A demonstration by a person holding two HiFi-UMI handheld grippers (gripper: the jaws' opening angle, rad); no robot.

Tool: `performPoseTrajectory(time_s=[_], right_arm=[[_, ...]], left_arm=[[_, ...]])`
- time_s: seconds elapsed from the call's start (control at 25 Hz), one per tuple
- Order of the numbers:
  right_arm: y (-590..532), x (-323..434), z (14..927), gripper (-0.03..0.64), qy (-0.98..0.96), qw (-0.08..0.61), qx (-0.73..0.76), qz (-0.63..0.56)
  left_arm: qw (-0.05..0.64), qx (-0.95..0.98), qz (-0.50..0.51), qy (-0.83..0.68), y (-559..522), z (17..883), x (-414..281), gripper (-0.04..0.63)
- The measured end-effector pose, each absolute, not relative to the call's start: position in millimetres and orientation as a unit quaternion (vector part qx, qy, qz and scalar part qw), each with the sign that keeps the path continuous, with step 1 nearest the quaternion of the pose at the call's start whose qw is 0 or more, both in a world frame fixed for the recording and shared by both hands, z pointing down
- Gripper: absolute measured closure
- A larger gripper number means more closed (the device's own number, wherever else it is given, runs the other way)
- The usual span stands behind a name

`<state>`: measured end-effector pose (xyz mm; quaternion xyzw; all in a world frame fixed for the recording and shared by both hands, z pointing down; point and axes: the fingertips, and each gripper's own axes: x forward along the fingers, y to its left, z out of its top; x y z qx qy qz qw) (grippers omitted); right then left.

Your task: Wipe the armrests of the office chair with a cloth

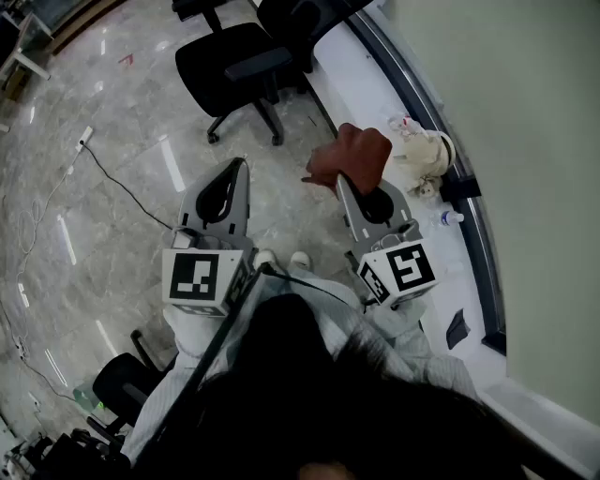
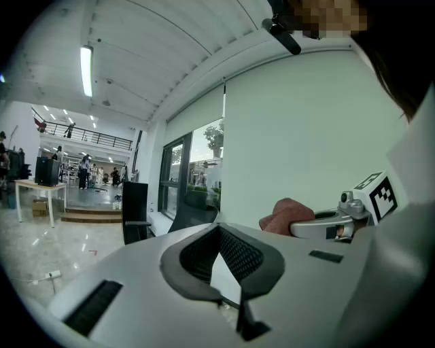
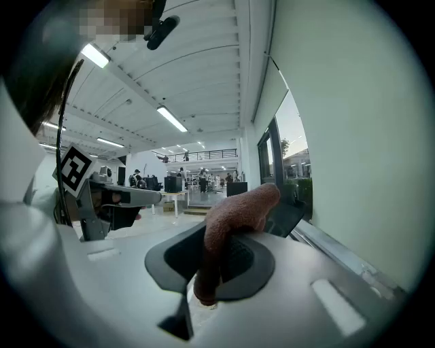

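Since no wiping has begun, we hold both tools out over the bare floor point(image 1: 141, 112), well apart from the office chair point(image 1: 234, 61). Our right gripper point(image 1: 349, 187) has its jaws pressed together on the cloth point(image 1: 352, 155), a reddish-brown rag. It is pinched by one fold, so the bulk bunches over the tips and a tail hangs down between the pads, as the right gripper view shows plainly. We judge this grip lets a soft wad lead the tool, so it can be dragged along an armrest without the hard jaws scraping it.

Our left gripper point(image 1: 241, 169) carries nothing. Its jaws meet at the tips, with only a narrow wedge of light between the pads further back. It rides beside the right one without touching it. We think it is kept free to steady the chair, which stands on casters and would likely roll or swivel under a push.

The chair stands ahead of us near the window-side edge of the floor. One armrest point(image 1: 258, 64) shows as a grey bar over the black seat, and a second dark chair point(image 1: 300, 19) sits just beyond. On the ledge point(image 1: 352, 89) along that edge lie a pale bag point(image 1: 422, 155) and a small bottle point(image 1: 450, 217). A cable point(image 1: 127, 187) trails over the floor to our left. None of these lies between us and the chair.

The next move, as we see it, is to close the gap and lay the wad flat on the near armrest.
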<state>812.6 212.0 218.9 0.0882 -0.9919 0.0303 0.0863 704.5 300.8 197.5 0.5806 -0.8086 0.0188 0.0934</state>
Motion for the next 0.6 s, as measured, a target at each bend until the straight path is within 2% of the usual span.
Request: performPoseTrajectory(time_s=[0.6], right_arm=[[192.1, 814.1, 216.8, 0.586, -0.992, 0.081, 0.085, 0.04]], left_arm=[[0.087, 0.566, 0.012, -0.82, 283.3, 195.4, 697.9, 0.592]])
